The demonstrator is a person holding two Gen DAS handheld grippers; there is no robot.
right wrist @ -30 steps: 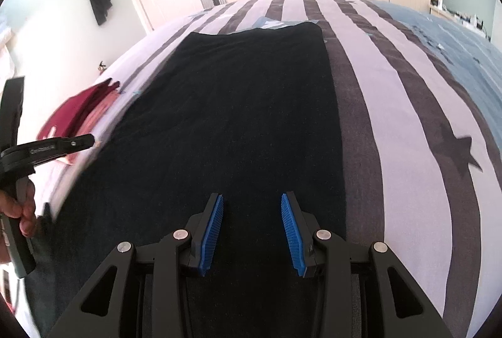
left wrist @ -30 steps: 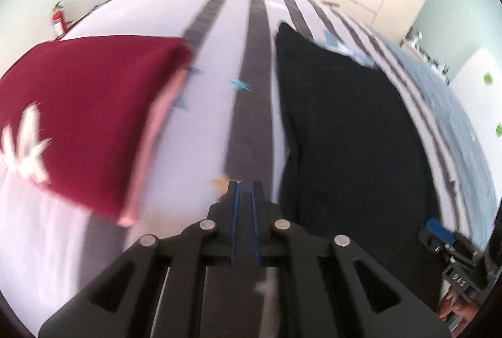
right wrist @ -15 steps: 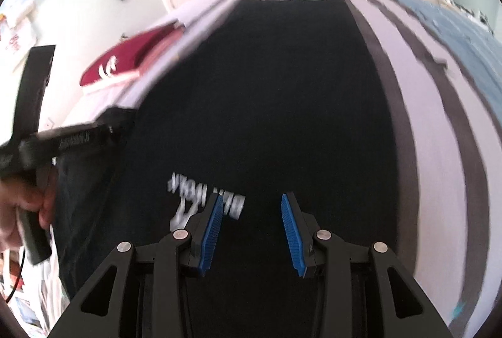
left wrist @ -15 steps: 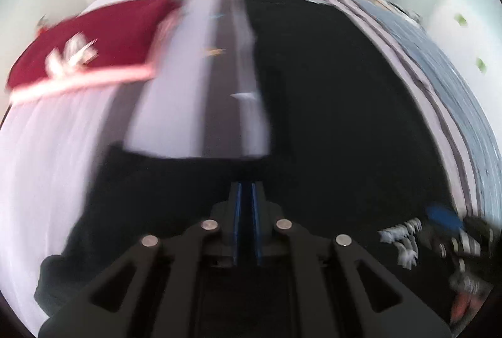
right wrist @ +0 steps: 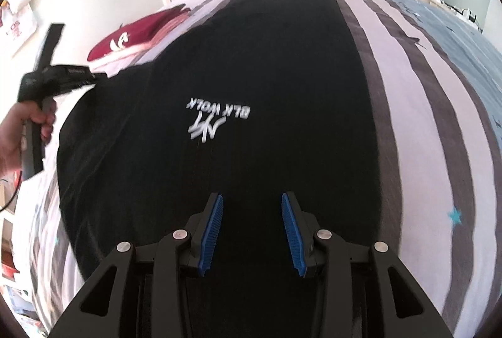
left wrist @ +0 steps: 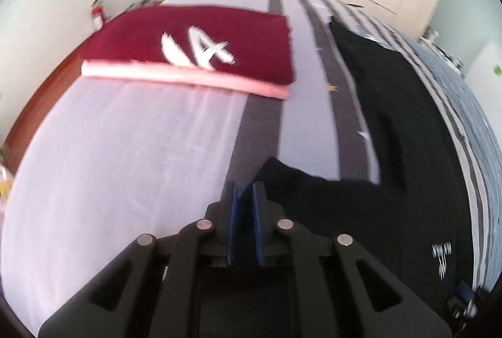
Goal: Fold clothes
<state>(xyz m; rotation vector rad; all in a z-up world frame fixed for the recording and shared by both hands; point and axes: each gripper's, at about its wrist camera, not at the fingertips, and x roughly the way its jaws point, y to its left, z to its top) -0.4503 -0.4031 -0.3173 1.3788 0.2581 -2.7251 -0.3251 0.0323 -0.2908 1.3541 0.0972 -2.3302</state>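
Black t-shirt (right wrist: 266,81) lies spread on the striped bed (right wrist: 408,118), filling the centre of the right wrist view, white print (right wrist: 216,121) upside down mid-frame. Right gripper (right wrist: 252,228) at bottom centre hovers over the shirt's near part, blue pads (right wrist: 211,231) set moderately apart with only flat fabric showing below, no grip. Left gripper (left wrist: 245,212) sits at bottom centre of its own view, pads nearly together with a thin gap; the shirt's sleeve (left wrist: 295,181) lies right at the tips, but I cannot tell if cloth is pinched. In the right wrist view that gripper sits mid left, held by a hand (right wrist: 18,134), tips at the sleeve edge. Folded maroon top (left wrist: 194,46) on pink garment (left wrist: 188,81) at upper left, well apart from the shirt.
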